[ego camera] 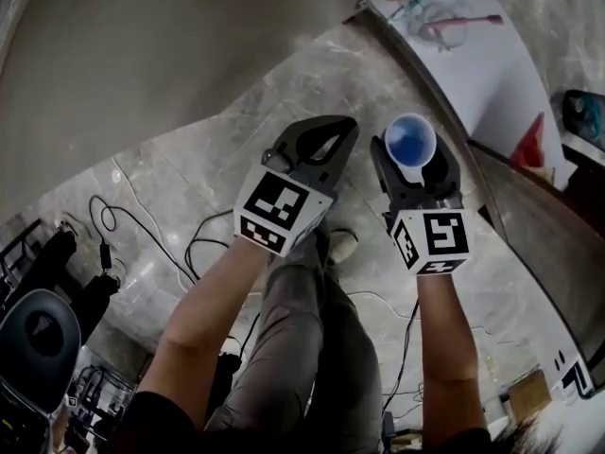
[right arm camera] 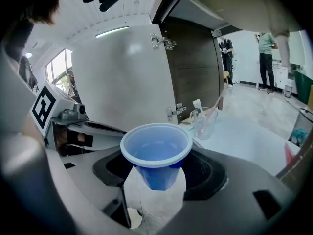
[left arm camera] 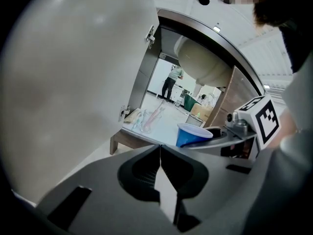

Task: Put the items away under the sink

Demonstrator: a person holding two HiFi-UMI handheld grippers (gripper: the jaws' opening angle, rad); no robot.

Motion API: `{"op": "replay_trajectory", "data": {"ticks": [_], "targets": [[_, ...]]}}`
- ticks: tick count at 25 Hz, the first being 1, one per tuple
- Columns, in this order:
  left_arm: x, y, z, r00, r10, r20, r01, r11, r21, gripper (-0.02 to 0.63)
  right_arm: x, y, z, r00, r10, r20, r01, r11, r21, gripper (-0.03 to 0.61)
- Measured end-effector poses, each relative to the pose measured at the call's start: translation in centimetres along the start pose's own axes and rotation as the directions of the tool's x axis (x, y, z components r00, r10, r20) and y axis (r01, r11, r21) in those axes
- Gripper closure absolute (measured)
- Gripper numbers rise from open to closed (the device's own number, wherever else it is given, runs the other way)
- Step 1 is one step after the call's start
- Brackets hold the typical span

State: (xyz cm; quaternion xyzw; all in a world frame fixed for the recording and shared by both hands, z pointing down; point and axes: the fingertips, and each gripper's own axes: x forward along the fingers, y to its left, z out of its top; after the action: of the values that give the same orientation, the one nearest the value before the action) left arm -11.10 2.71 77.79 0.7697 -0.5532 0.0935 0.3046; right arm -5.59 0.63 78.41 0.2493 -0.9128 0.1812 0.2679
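Head view: both tools hang over the grey marble floor (ego camera: pixel 189 178), with free floor at 9 and 12 o'clock of them. The open cabinet door (ego camera: pixel 170 36) fills the 11 o'clock corner, and the white cabinet shelf (ego camera: pixel 492 74) runs its edge along 2 o'clock. The left hand-held gripper (ego camera: pixel 336 135) carries nothing; the right hand-held gripper (ego camera: pixel 413 164) holds one blue cup (ego camera: pixel 409 138). Black cables (ego camera: pixel 113 220) trail at 8 o'clock. Left gripper view: its jaws are pressed together on nothing, the door close at 9 o'clock, the sink basin (left arm camera: pixel 205 65) overhead at 1 o'clock. Right gripper view: the jaws clamp the upright cup's lower wall. One clear glass (right arm camera: pixel 204 122) with toothbrushes stands on the shelf at 2 o'clock, beside two door hinges (right arm camera: pixel 176 110).
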Motion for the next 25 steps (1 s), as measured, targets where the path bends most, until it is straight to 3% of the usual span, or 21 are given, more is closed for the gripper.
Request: {"op": "replay_trajectory", "data": {"ticks": [25], "targets": [[7.6, 2.8, -1.5, 1.0, -0.028, 0.002, 0.028, 0.999, -0.019, 0.601, 4.7, -6.6, -1.8, 0.996, -0.085, 0.015, 0.085, 0.996, 0.042, 0.259]]}}
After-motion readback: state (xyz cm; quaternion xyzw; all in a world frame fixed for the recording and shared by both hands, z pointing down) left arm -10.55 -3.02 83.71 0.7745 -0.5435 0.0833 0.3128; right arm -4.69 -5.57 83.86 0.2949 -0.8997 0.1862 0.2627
